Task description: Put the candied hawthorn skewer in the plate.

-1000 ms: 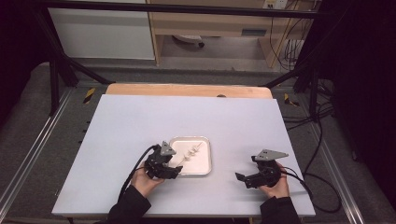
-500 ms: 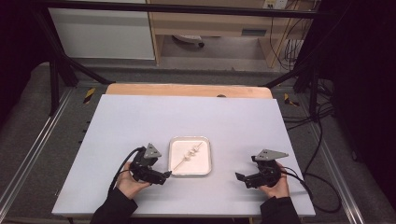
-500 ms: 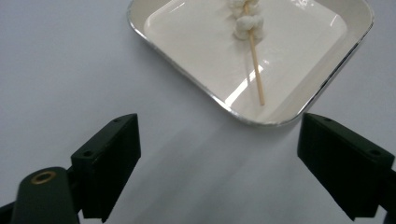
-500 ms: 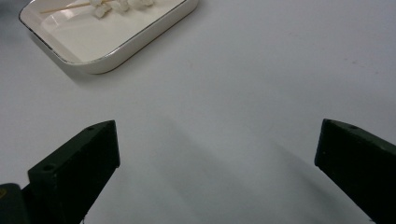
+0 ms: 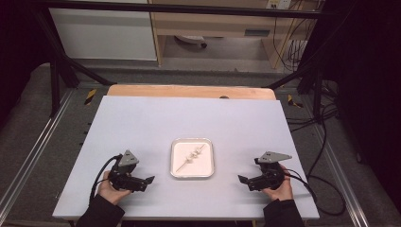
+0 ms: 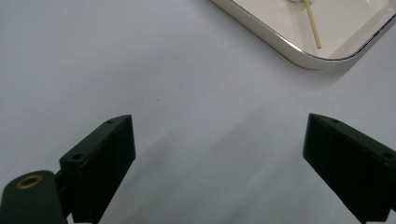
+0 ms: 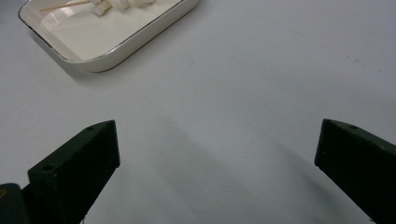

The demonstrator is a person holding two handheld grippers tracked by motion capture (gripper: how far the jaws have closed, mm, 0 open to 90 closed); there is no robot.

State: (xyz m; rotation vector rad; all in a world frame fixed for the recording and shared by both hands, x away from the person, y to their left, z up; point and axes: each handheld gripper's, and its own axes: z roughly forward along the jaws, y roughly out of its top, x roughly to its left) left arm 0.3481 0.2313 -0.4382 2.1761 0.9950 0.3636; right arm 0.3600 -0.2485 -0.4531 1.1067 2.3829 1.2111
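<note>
A white rectangular tray [image 5: 178, 168] lies near the front middle of the table. In it rests a thin wooden skewer [image 5: 190, 157] with a few pale lumps threaded on it. In the left gripper view the tray [image 6: 280, 44] and the skewer's bare end [image 6: 312, 24] sit at the top right. In the right gripper view the tray [image 7: 102, 56] with the skewer [image 7: 65, 5] is at the top left. My left gripper [image 5: 147, 182] rests on the table left of the tray, open and empty. My right gripper [image 5: 243, 180] rests to the tray's right, also open and empty.
The pale blue table top [image 5: 189, 123] stretches wide behind the tray. A wooden board edge [image 5: 189, 91] runs along the far side. Black cables [image 5: 321, 142] trail off the right edge, and dark frame posts [image 5: 54, 71] stand at the back left.
My left gripper has drawn back from the tray's left edge, moving left and toward the person, and now rests apart from it. The right gripper has stayed put.
</note>
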